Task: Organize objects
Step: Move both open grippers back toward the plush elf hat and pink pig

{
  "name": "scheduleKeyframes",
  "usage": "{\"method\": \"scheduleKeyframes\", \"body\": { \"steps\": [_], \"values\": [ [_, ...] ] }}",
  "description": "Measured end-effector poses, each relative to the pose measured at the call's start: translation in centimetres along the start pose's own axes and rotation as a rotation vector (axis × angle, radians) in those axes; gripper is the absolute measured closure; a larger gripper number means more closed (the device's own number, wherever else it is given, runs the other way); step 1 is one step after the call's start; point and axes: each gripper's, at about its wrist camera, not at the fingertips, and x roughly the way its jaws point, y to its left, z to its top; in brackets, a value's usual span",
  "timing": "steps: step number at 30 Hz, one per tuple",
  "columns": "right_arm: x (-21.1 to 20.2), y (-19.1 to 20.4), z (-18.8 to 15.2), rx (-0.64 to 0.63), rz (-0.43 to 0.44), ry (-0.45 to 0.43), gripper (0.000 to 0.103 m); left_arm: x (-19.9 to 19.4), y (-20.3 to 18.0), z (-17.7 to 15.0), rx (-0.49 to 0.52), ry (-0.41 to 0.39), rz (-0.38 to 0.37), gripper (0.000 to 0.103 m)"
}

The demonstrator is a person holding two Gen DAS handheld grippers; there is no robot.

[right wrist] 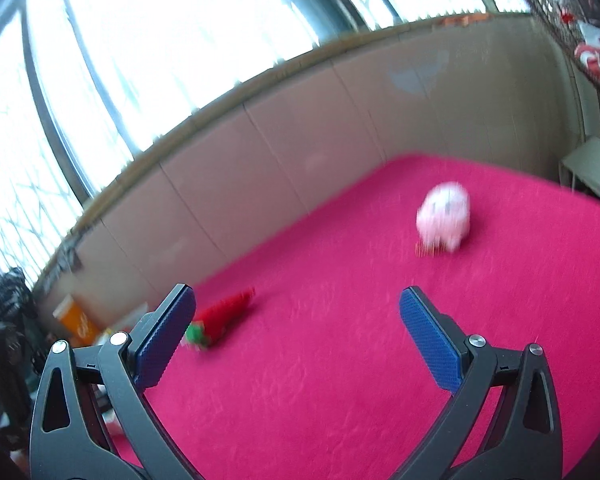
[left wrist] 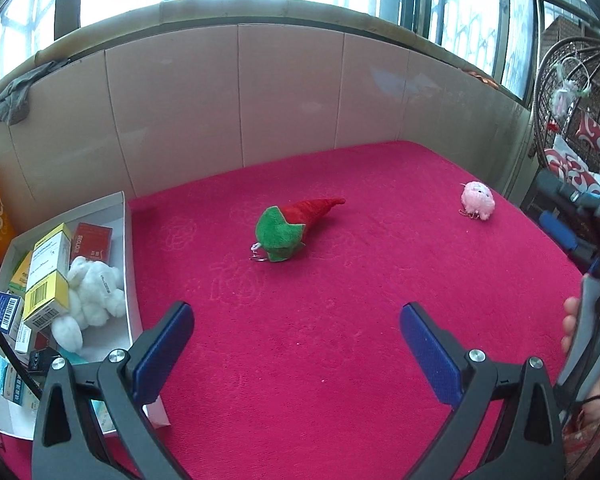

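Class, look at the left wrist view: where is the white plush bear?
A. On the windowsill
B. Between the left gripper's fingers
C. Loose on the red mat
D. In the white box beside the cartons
D: the bear lies inside the white box, against the cartons.

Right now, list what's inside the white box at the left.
The white box holds a white plush bear, a yellow-and-white carton lying over other small cartons, and a red carton. Anything beneath them is covered; the near end hides behind the left gripper.
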Motion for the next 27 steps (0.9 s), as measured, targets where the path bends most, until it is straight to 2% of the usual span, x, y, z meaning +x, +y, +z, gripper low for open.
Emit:
{"method": "scheduleKeyframes", "body": {
  "steps": [3,5,7,10,13,19,24,27],
  "values": [
    [-1.7,-0.5,1.8,-0.016,0.045,-0.09,0.0,0.4,-0.3,0.0,-0.003,0.002,-0.009,0.0],
    [-2.2,-0.7,3.1,-0.028,0.06,-0.106,0.0,0.8,-0.4,0.0,-0.007,0.012,-0.015,0.0],
    [-2.0,-1.3,4.3,-0.032,0.026,-0.09,0.0,1.5,-0.4,0.0,-0.014,0.022,-0.013,0.0],
    [-0.7,-2.2,5.6,-0.065,-0.037,-0.032,0.0,2.6,-0.1,0.1,-0.031,0.042,-0.001,0.0],
    [1.3,-3.1,6.1,-0.143,-0.159,0.036,0.0,4.1,0.5,0.2,-0.061,0.076,0.014,0.0],
    [4.1,-7.9,6.4,-0.113,-0.29,0.178,0.0,7.2,0.8,0.4,-0.09,0.135,0.017,0.0],
    [7.4,-10.6,5.7,-0.128,-0.384,0.275,0.0,9.5,2.2,2.2,-0.181,0.131,0.031,0.0],
    [10.0,-11.5,5.5,-0.138,-0.41,0.324,0.0,11.2,2.3,3.8,-0.181,0.116,0.034,0.0]
  ]
}}
